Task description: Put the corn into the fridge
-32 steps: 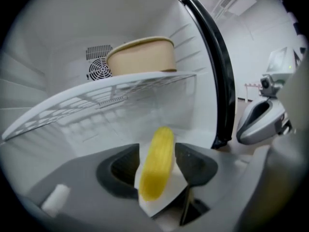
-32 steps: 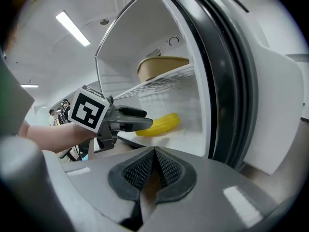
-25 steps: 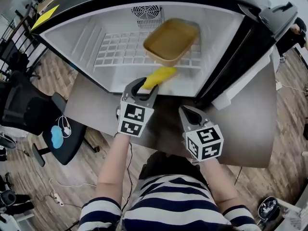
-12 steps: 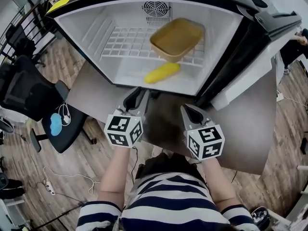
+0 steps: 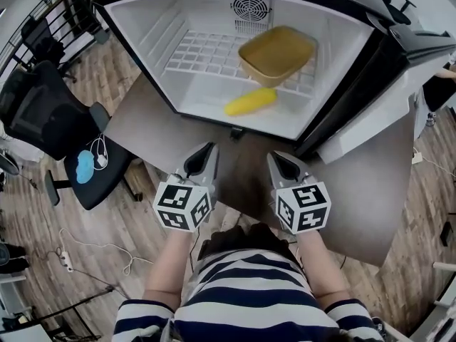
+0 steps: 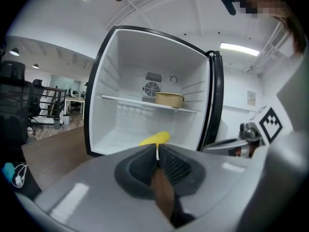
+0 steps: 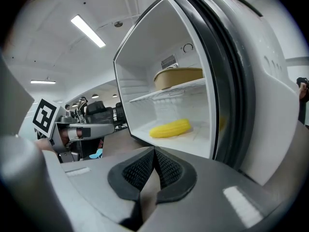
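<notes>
Head view looks steeply down on an open white fridge (image 5: 160,27), its door (image 5: 370,112) swung out at the right. A brown table (image 5: 153,130) spreads out in front of the fridge's opening. A black office chair (image 5: 43,105) stands on the wood floor, off the fridge's left side.

Inside the fridge, a tan dish (image 5: 278,52) sits on the wire shelf (image 5: 206,52), toward the right wall and near the fan grille (image 5: 251,7) at the back.

The left gripper (image 5: 206,152) and right gripper (image 5: 276,159) are held side by side over the table, both outside the fridge and pointing at its opening, well apart from anything in it. Each gripper's own view shows its ribbed pads pressed together with nothing between them: both are clenched and empty.

The corn (image 5: 250,102) lies on its side on the fridge floor, below the shelf and toward the front edge, under the dish. Left gripper view shows the corn (image 6: 155,139) just past the closed jaw tips, and right gripper view shows it (image 7: 169,128) on the white floor just inside the door seal.
</notes>
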A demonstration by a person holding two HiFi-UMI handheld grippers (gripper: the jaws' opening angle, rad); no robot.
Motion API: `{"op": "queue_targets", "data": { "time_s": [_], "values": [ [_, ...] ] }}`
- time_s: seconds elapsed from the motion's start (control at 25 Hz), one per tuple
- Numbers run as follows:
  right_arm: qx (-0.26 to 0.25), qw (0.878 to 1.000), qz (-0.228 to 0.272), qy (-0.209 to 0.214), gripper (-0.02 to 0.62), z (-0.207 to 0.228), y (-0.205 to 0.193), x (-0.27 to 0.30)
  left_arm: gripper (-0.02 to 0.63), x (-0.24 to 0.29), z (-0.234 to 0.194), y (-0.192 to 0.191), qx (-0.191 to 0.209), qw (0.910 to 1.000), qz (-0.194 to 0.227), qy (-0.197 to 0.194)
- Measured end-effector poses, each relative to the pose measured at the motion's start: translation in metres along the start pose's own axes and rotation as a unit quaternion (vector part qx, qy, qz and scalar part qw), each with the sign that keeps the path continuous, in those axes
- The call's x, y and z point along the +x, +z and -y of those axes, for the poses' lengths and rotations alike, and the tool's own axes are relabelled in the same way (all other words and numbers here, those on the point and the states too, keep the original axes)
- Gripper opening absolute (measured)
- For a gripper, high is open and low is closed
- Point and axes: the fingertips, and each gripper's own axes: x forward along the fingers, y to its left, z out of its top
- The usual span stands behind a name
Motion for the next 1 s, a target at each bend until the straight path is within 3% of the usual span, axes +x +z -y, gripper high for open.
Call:
{"op": "queue_targets", "data": {
  "time_s": [1.0],
  "values": [
    [-0.016,1.000,-0.005,0.021,-0.009,-0.024,-0.003,0.003,0.000,-0.034,-0.012,-0.024,-0.002,0.9985,-0.031,0.045]
  ]
}}
